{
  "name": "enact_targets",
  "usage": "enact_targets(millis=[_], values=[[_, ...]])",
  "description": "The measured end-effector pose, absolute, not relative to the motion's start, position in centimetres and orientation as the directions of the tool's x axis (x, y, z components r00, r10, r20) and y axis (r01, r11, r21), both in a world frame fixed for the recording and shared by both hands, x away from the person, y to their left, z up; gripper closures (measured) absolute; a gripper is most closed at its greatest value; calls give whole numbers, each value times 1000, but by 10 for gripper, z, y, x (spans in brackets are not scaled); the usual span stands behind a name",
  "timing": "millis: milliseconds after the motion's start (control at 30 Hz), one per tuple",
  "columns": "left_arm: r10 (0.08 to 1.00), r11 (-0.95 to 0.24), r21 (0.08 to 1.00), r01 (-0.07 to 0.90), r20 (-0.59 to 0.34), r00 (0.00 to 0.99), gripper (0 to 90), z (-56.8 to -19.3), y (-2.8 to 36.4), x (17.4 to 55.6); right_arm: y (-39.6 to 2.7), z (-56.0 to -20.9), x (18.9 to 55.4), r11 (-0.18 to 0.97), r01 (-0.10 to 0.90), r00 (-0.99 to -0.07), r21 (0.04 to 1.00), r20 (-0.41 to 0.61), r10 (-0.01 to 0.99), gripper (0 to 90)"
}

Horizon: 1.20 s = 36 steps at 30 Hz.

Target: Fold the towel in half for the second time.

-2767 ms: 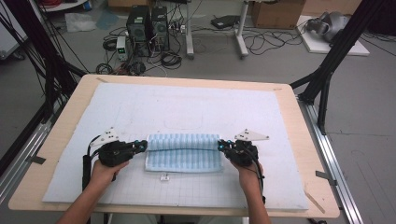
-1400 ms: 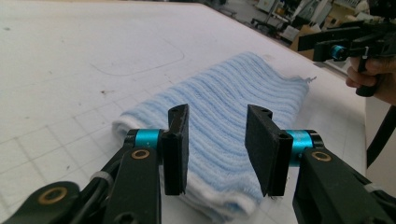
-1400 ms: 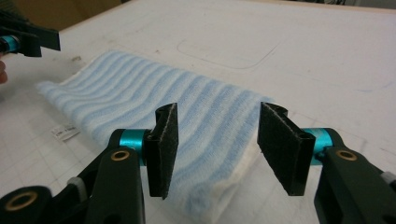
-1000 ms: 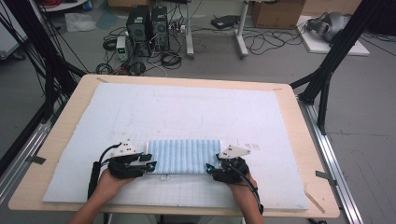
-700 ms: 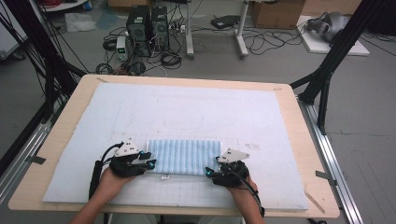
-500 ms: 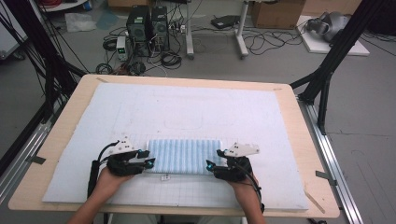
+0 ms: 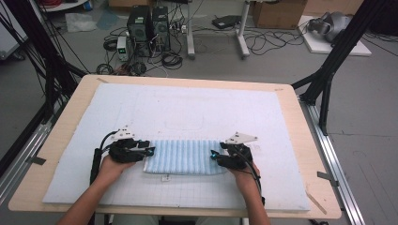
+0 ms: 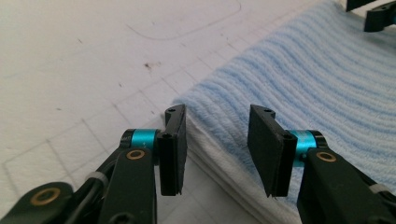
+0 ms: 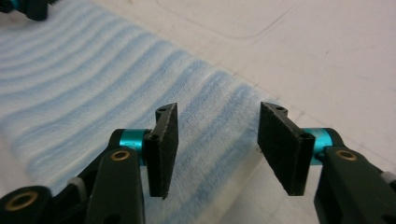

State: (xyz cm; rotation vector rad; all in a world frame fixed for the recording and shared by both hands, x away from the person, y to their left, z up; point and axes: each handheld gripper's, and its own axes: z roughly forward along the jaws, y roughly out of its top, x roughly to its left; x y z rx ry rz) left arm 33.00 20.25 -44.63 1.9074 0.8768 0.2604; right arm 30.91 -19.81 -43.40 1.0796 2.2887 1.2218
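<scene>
Overhead, the folded blue-striped towel (image 7: pixel 184 157) lies on the white mat (image 7: pixel 187 112), near the person's edge of the table (image 7: pixel 300 140). The left gripper (image 7: pixel 146 151) sits at the towel's left end and the right gripper (image 7: pixel 215 155) at its right end. Compared with the view almost three seconds back, the towel is narrower front to back and closer to the person, so a fold looks just completed; both grippers now stand a little farther up the table than a second ago. Whether the tips touch the cloth cannot be made out from this height.

Left gripper view: the jaws stand apart, released, pads bare, poised over the towel's stacked corner (image 8: pixel 224 130). Several layers show at that edge. Its jaws have just opened somewhat, with nothing pinched between them.

Right gripper view: the jaws are likewise parted and empty above the towel's end (image 9: pixel 205 107), one pad over the cloth, the other over the mat (image 9: pixel 327 56). The towel's underside and the near fold line are hidden.
</scene>
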Motion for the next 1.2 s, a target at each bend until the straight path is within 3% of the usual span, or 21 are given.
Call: enact_targets(millis=[133, 267, 400, 467, 867, 1200], values=[[663, -198, 888, 414, -190, 724, 546, -439, 217, 327, -215, -424, 301, 270, 443, -641, 855, 92, 762, 391], [678, -126, 926, 357, -182, 712, 466, -432, 231, 322, -225, -416, 298, 285, 424, -629, 860, 53, 776, 296], [719, -61, 926, 373, -219, 660, 263, -431, 240, 318, -237, -415, 293, 274, 428, -576, 861, 27, 817, 131], [737, -37, 929, 368, -224, 638, 186, -431, 244, 317, -244, -415, 289, 264, 426, -555, 865, 20, 831, 114], [739, -22, 954, 299, -186, 647, 181, -426, 256, 305, -283, -414, 273, 201, 418, -485, 886, 30, 874, 108], [753, -11, 955, 295, -187, 631, 185, -426, 265, 300, -280, -410, 273, 199, 406, -479, 892, 23, 877, 108]])
